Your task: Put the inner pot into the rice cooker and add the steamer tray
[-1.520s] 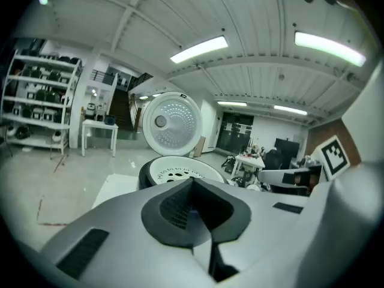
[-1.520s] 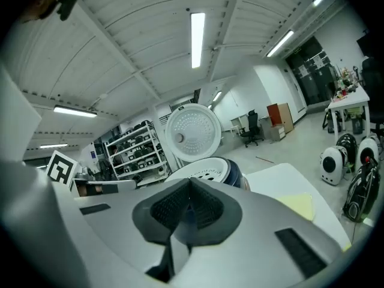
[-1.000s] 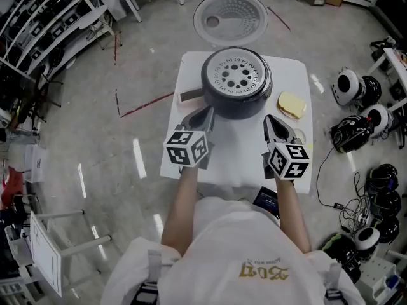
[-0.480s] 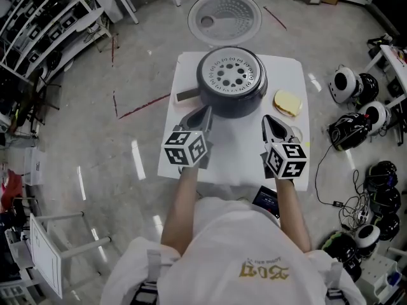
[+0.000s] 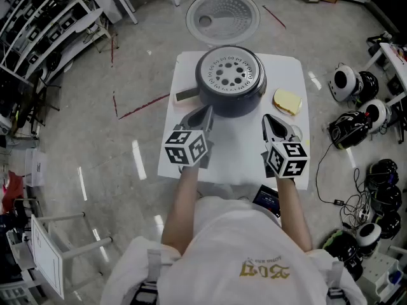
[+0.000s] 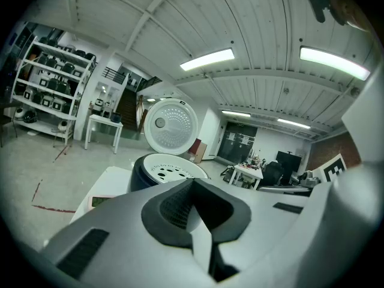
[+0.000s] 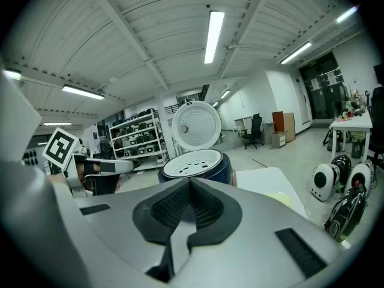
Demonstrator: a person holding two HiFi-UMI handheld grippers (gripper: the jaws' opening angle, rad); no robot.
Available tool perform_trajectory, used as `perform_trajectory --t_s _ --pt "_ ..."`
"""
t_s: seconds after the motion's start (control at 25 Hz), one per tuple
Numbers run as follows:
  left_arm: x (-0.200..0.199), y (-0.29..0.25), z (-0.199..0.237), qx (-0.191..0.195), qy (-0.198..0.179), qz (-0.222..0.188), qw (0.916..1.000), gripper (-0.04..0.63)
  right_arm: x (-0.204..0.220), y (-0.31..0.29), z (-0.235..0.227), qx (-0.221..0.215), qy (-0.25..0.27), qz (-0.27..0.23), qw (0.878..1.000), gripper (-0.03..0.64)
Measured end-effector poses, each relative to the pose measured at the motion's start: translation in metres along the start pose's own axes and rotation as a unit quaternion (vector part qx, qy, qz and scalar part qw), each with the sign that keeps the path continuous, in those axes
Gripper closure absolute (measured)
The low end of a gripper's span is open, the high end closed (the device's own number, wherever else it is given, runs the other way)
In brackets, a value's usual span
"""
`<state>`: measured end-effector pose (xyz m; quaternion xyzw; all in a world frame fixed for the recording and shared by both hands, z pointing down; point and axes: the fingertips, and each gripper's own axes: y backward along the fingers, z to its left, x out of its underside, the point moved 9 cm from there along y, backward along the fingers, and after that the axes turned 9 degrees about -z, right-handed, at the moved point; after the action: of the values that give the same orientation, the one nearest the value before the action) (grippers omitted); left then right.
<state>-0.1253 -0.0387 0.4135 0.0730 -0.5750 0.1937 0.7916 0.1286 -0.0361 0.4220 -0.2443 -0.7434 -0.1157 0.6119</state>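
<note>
Both closed: left claw [image 5: 206, 111], right claw [image 5: 268, 118]; yellow shirt print [image 5: 264, 271] unreadable.

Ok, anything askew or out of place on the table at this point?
Nothing stands out. The steamer tray sits flat in the rice cooker, lid open behind it; the left gripper and right gripper are shut, empty.

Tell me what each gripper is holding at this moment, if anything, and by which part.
Nothing is held. The left gripper and the right gripper both have their jaws closed together with nothing between them, short of the rice cooker.
</note>
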Motion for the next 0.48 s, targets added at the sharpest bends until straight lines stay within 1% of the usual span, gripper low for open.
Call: perform_trajectory --t_s 0.48 --pt "0.0004 -0.002 -0.0033 0.002 -0.002 0.004 1.0 0.578 0.0054 -0.0002 -0.002 -0.009 -0.006 0.012 1.0 0.606"
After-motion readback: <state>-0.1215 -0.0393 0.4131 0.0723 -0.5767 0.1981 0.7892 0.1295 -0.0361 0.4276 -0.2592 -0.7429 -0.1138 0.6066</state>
